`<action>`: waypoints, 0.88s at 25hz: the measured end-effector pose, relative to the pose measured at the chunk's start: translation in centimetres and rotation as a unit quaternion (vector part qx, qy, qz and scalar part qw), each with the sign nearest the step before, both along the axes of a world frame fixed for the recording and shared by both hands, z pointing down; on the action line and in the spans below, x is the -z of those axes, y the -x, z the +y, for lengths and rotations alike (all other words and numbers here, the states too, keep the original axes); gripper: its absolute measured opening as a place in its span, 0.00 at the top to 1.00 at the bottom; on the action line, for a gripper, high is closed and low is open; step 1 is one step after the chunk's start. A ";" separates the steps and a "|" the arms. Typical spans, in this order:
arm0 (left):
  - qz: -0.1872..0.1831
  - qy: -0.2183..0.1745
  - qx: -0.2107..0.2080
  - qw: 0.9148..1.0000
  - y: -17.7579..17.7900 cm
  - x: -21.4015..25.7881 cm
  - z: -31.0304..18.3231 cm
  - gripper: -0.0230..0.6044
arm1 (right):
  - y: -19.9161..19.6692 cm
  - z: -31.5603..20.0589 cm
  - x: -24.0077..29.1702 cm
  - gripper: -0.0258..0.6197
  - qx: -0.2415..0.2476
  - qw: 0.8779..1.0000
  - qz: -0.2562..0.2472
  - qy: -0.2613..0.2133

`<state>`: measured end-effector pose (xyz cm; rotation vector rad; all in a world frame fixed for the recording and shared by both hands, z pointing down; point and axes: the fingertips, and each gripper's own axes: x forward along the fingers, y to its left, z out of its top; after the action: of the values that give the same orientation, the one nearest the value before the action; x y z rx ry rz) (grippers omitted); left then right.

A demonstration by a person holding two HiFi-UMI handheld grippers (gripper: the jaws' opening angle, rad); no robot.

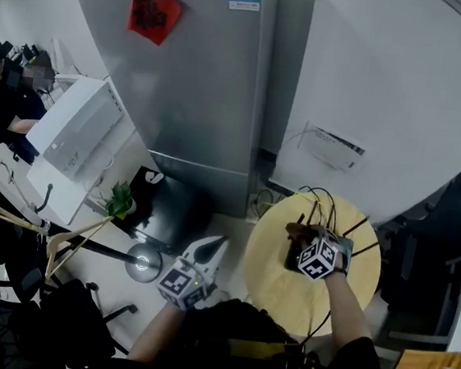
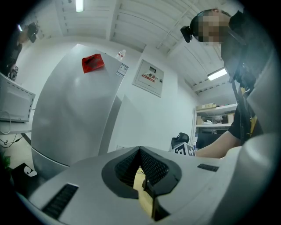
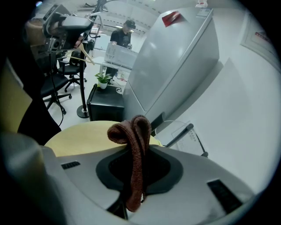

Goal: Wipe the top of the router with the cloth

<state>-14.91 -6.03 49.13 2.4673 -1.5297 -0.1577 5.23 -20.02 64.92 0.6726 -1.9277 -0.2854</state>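
Round and pale yellow, the wooden table [image 1: 271, 296] stands before a white wall, with a tall brushed-silver fridge [image 1: 196, 85] to its left that carries a red paper square [image 1: 155, 10]. The person's right forearm reaches out over the tabletop, wrist bent slightly inward, and the right gripper [image 1: 305, 239] hangs over the black router [image 1: 292, 257], which sits on the far half of the table. Its jaws are clamped on the cloth [image 3: 134, 132], a rust-brown strip with a knitted, terry-like nap. The strip lies lengthwise in the slit between the pads. A folded loop stands out past the jaw tips and points away from the camera, while a tail trails back down toward it.

In the head view the router's dark flat body runs with its long axis roughly away from the person. Its thin stick antennas [image 1: 356, 227] fan out toward the far and right edges of the table, and cables rise behind it toward the wall. In the right gripper view one grey antenna slants up beyond the jaws. I cannot tell whether the cloth touches the router's top.

The left arm is tucked in, elbow bent. The left gripper [image 1: 217, 244] is held off the table's left edge over the pale floor, well apart from the router. Its ribbed black pads [image 2: 151, 165] meet at the tips and hold nothing.
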 end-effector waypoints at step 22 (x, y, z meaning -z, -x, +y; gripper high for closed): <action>0.004 -0.009 -0.067 0.998 -3.5 0.9 -1.6 0.96 | -0.8 -1.9 8.1 0.86 -0.040 0.994 -0.082 -0.057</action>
<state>-11.38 -7.63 48.20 2.5695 -1.3585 -0.1574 6.00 -21.92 56.80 0.8695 -2.0452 -0.2988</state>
